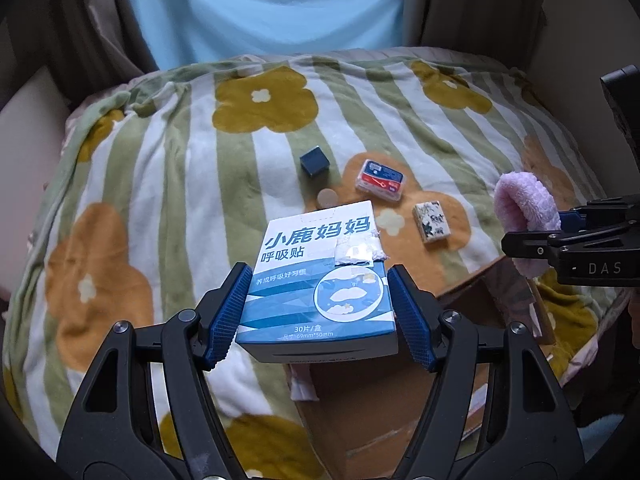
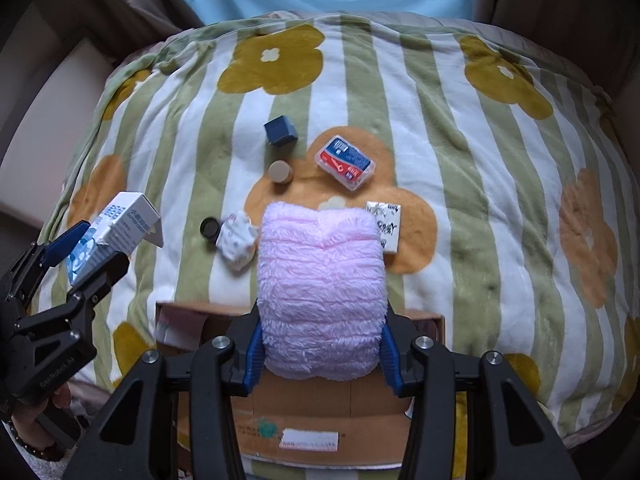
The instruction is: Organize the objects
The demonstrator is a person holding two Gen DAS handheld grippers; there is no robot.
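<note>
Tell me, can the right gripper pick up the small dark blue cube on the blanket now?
Probably not yet. The right gripper is shut on a fluffy pink cloth, so its jaws are full. The small dark blue cube lies uncovered on the striped flower blanket, beyond the cloth.

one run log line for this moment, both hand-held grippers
left hand-held gripper: holds blue-white box | right hand-held gripper: holds pink fluffy cloth | both above cardboard box

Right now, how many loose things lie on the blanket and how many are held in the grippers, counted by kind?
Boxes and packs lying: 3 (dark blue cube box, red-blue plastic case, patterned white pack)
Round caps lying: 2 (tan cap, black cap)
Crumpled wrappers lying: 1 (white wrapper)
Held: 2 (blue-white carton, pink fluffy cloth)
Total: 8
</note>
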